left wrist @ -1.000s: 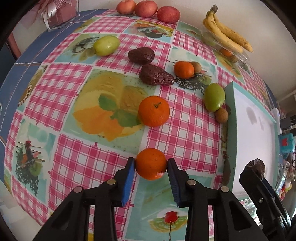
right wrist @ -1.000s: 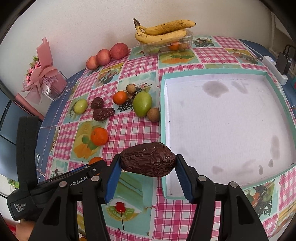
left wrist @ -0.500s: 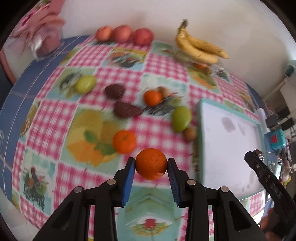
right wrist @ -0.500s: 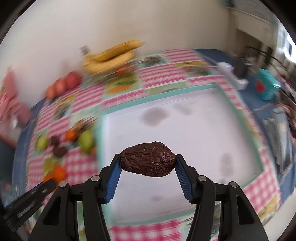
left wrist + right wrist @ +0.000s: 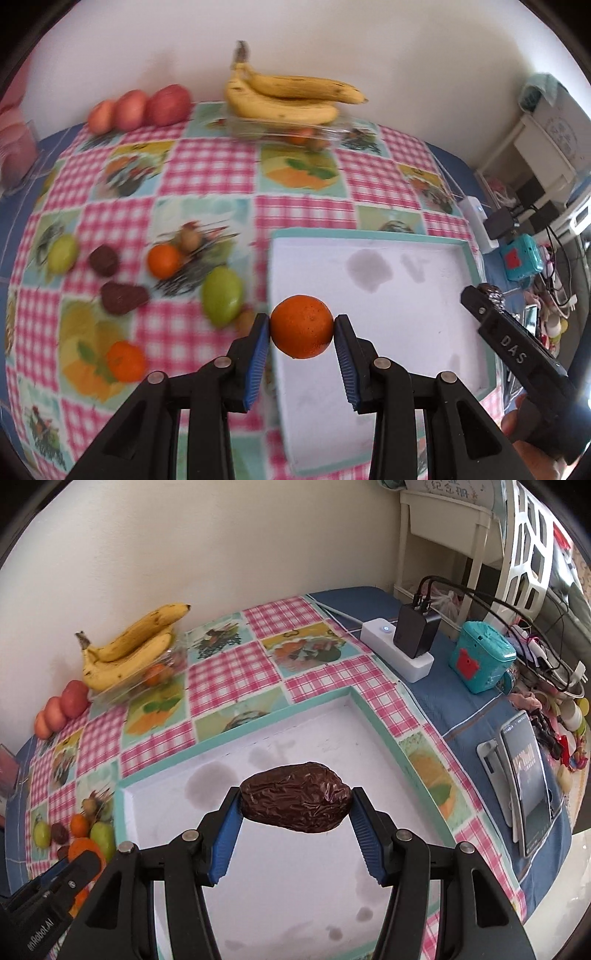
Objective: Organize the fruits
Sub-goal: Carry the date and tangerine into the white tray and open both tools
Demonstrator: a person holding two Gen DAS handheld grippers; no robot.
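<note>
The white tray (image 5: 424, 325) with its teal rim lies on the checked tabletop (image 5: 207, 173), and its stained floor holds no fruit. By the wall, a clear plastic box (image 5: 280, 131) carries a bunch of bananas (image 5: 288, 98) on top, with small orange fruit dimly seen inside.

The left claw (image 5: 302, 334) pinches an orange (image 5: 302, 326) between its blue pads, held in the air over the tray's near left edge. The orange is round, bright and lightly pitted. The right claw (image 5: 295, 806) pinches a dark brown fruit (image 5: 295, 797), wrinkled and glossy, oval with one blunter end, held above the tray's middle.

The left wrist view shows the loose fruit left of the tray: two more oranges (image 5: 164, 261), two green fruits (image 5: 221, 295), two dark brown pieces (image 5: 122, 297), a small brown fruit among a printed pattern, and three red apples (image 5: 140, 109) by the wall; this part is blurred. The right wrist view shows what lies beyond the tray's far side: a white power strip (image 5: 397, 650) with a black charger, a teal box (image 5: 482, 661), and a propped tablet (image 5: 528, 775) on blue cloth.
</note>
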